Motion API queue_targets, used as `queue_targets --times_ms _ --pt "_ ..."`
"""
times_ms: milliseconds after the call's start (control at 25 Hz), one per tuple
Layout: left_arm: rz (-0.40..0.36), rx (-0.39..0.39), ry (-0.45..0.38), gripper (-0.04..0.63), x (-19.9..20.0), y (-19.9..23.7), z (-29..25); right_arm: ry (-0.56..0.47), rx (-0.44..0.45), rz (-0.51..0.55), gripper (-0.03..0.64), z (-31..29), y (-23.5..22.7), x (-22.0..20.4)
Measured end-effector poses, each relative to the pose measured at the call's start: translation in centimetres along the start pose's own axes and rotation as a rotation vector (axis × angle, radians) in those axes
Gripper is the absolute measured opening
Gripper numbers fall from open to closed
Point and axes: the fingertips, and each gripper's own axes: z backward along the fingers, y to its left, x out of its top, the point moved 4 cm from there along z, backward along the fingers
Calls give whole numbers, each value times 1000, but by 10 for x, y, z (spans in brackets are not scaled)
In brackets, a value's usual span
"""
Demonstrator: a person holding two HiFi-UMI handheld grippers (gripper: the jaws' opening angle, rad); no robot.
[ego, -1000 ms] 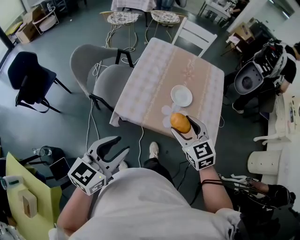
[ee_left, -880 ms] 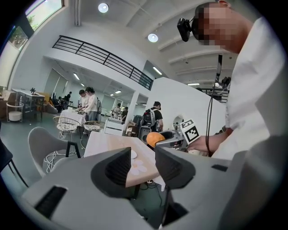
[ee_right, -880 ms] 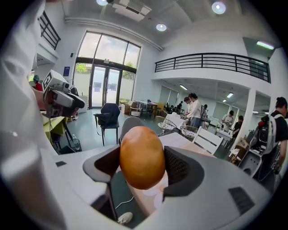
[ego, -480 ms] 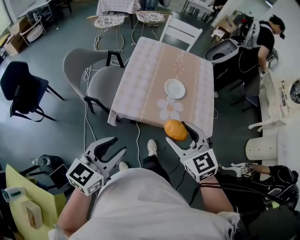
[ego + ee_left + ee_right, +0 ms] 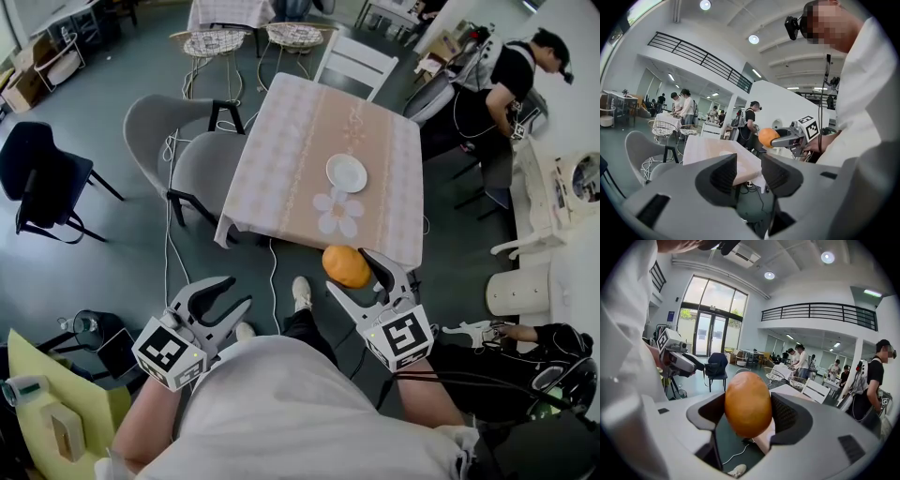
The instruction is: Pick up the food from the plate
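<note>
Right gripper [image 5: 349, 273]: jaws closed on the food [image 5: 747, 403], an orange, egg-shaped item pinched across its middle, with both ends standing proud of the jaw faces. The food is clear of the plate [image 5: 347, 172], which lies bare on the counter [image 5: 281, 169], well ahead of the jaw tips. Judgement: hold pressure steady and carry level, as the rounded skin could roll out. Left gripper [image 5: 751, 174]: jaws partly open, nothing between them. Only the head view shows the plate empty; only the right gripper view shows the contact.
</note>
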Motion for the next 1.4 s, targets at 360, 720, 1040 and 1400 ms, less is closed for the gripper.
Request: queue_targets --times_ms 360,720,1040,1400 --pt "3 38 -15 170 3 4 17 -12 35 30 316 -6 12 10" --pt "18 71 -20 170 -4 8 30 -29 63 47 316 -13 21 15" --pt "9 70 -21 170 -2 3 29 -25 62 43 316 -11 21 14" --pt "15 69 -14 170 -5 0 26 -26 58 42 316 -7 19 10"
